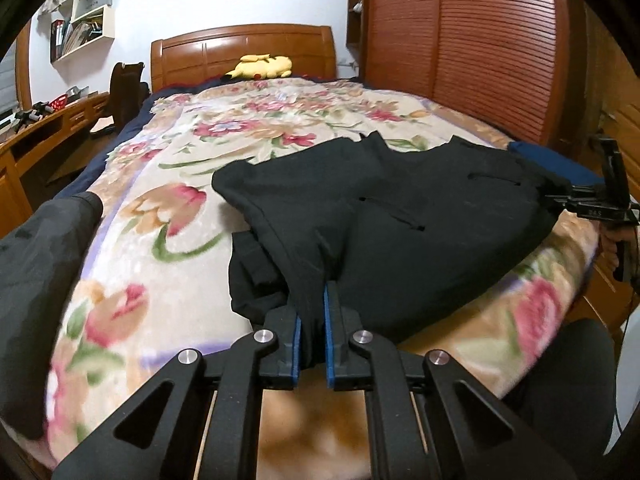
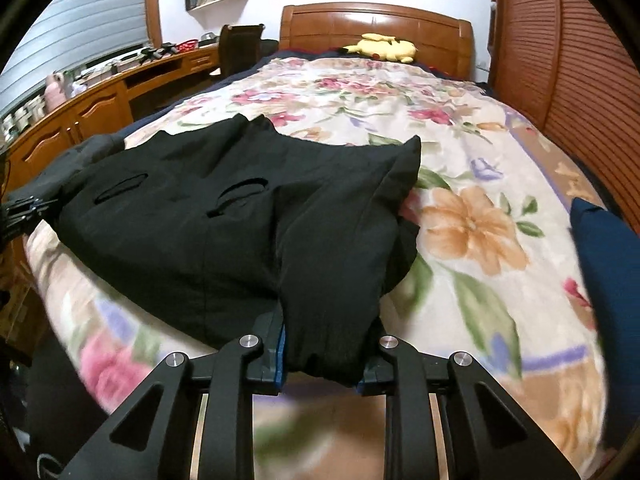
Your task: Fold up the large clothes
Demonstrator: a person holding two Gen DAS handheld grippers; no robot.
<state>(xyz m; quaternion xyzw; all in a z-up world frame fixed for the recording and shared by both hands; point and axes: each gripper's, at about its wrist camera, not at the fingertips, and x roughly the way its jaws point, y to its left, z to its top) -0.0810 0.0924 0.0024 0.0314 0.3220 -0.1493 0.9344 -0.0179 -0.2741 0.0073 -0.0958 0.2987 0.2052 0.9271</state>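
The black garment (image 1: 400,216) lies spread on the floral blanket (image 1: 168,208) just ahead of your hand-held grippers, its near edge bunched in both. Your left hand-held gripper (image 1: 312,320) and right hand-held gripper (image 2: 322,344) are each clamped on a corner. A fold seems underway; next, carry both corners forward evenly.

Each camera sat on own claw, low, close, looking forward down bed (image 1: 132,248) toward headboard (image 1: 244,54). Both saw black clothes (image 2: 224,232), yellow toy (image 2: 384,46).
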